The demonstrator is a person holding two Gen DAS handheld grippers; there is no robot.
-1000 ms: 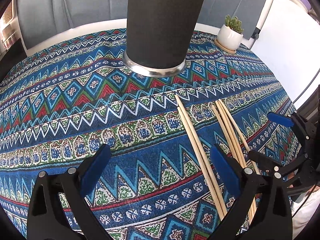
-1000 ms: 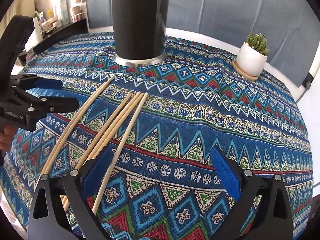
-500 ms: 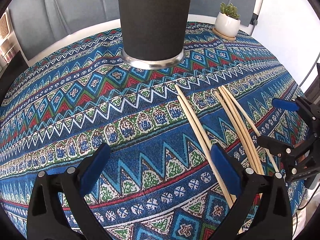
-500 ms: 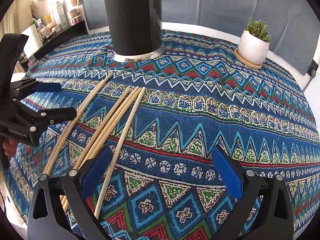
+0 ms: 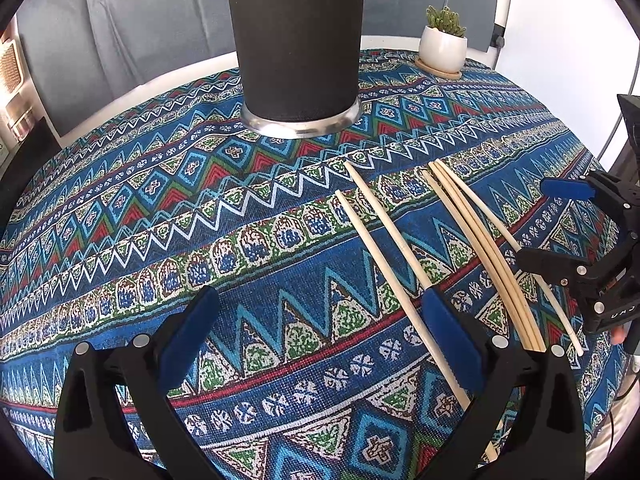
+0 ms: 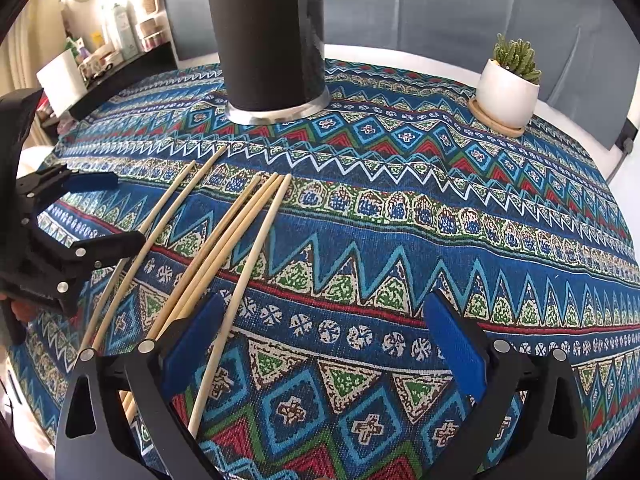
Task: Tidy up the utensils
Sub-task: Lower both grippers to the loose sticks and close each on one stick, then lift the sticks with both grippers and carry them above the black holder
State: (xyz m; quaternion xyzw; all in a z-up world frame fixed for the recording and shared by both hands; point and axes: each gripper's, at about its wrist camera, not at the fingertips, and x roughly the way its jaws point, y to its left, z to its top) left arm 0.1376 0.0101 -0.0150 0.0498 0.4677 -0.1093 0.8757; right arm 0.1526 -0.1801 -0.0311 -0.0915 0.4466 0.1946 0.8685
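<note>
Several wooden chopsticks lie on the patterned tablecloth: a pair and a bundle to its right. The tall black utensil holder with a metal base stands behind them. My left gripper is open low over the cloth, and its right finger touches the pair. My right gripper is open too; one chopstick runs just inside its left finger, and the bundle passes under that finger. Each gripper shows in the other's view: right gripper, left gripper.
A small cactus in a white pot sits on a wooden saucer at the table's back right. Shelves with bottles stand off to the left. The round table's edge curves close behind the holder. Grey upholstery lies beyond it.
Both grippers have shifted slightly and the holder sits a bit farther off. The two tips of the pair, level before, are now staggered, one stick lying farther back.
</note>
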